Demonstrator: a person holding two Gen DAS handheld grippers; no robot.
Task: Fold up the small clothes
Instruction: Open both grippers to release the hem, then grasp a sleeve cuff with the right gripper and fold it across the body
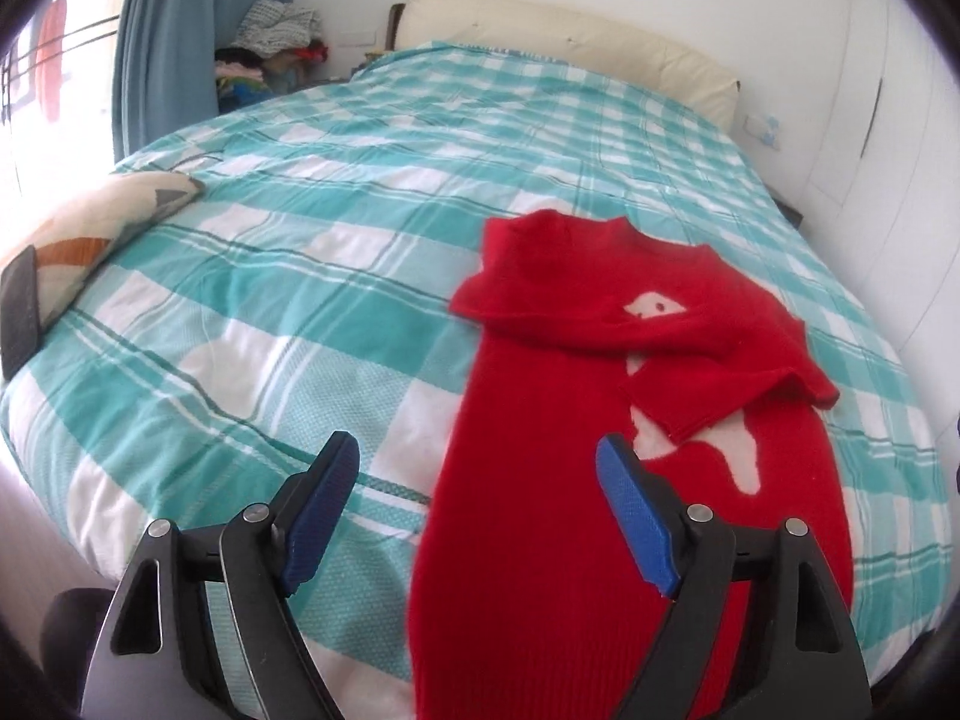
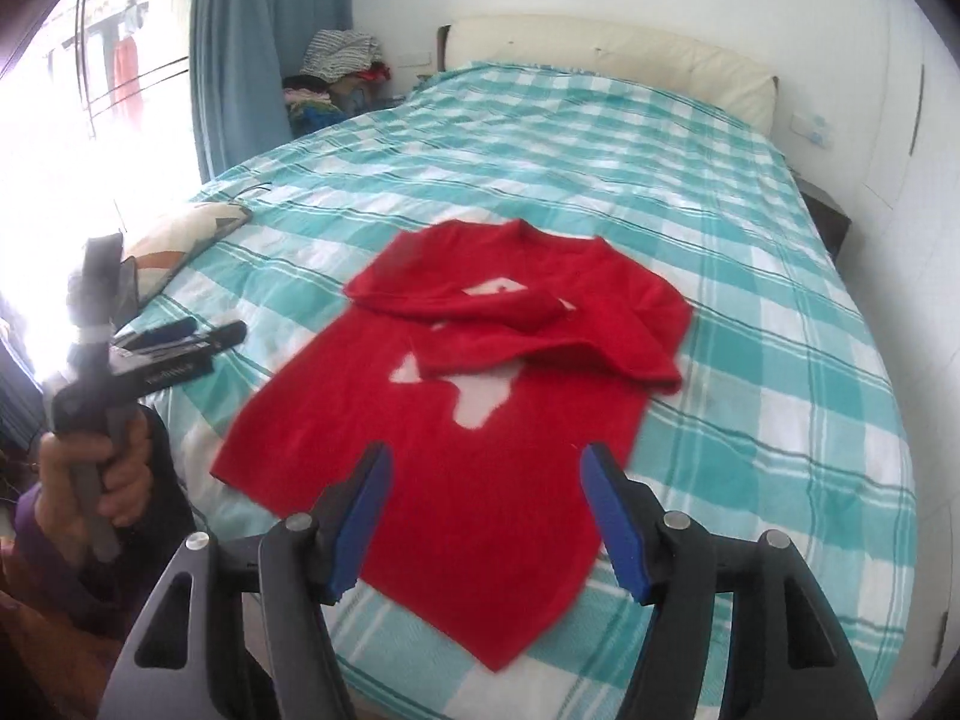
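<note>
hovering over the bed in the left wrist view, the left gripper (image 1: 477, 468) had its blue-padded jaws spread wide, nothing between them, above the lower part of a red sweater (image 1: 540, 480). the sweater lay on the teal checked bedspread (image 1: 300, 192), both sleeves folded across its chest. over to the right wrist view: the right gripper (image 2: 486, 480) was released too, jaws apart above the sweater's hem. at the left edge, a hand (image 2: 90, 474) gripped the left gripper's handle beside a patterned cushion (image 2: 186, 234).

Black hand-held gripper (image 1: 477, 468), blue pads (image 1: 630, 510), silver screws.
</note>
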